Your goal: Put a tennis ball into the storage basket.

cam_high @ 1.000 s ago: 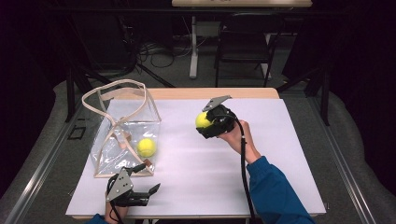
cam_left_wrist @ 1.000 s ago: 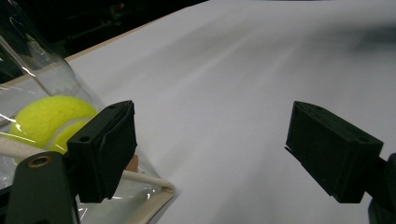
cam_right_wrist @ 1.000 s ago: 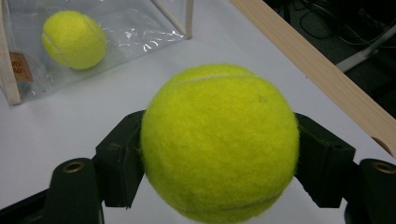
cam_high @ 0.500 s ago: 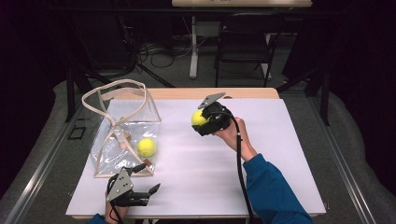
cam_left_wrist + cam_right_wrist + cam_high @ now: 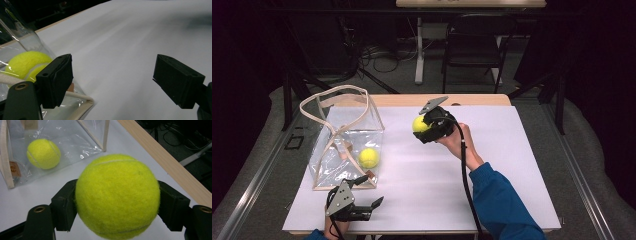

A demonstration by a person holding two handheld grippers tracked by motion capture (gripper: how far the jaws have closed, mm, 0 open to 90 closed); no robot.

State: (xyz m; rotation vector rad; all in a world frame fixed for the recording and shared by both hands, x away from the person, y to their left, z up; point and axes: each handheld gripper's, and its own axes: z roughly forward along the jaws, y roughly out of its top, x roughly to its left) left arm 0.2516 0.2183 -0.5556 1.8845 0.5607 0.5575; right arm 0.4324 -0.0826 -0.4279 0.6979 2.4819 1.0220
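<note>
The right gripper (image 5: 428,128) is clamped on a tennis ball (image 5: 420,124), held above the white table (image 5: 512,165), and it has drifted left toward the clear bag (image 5: 343,145) over the last second. That looks like a carry to the bag, where a second ball (image 5: 368,158) already lies. The left gripper (image 5: 362,192) stays at the near edge, jaws apart, just beside the bag's near corner. From above, the bag's open mouth is hard to make out under its looping straps (image 5: 337,97).

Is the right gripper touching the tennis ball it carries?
Touching. In the right gripper view the right gripper has both jaws pressed against the sides of the tennis ball, with no gap, holding it above the table.
</note>
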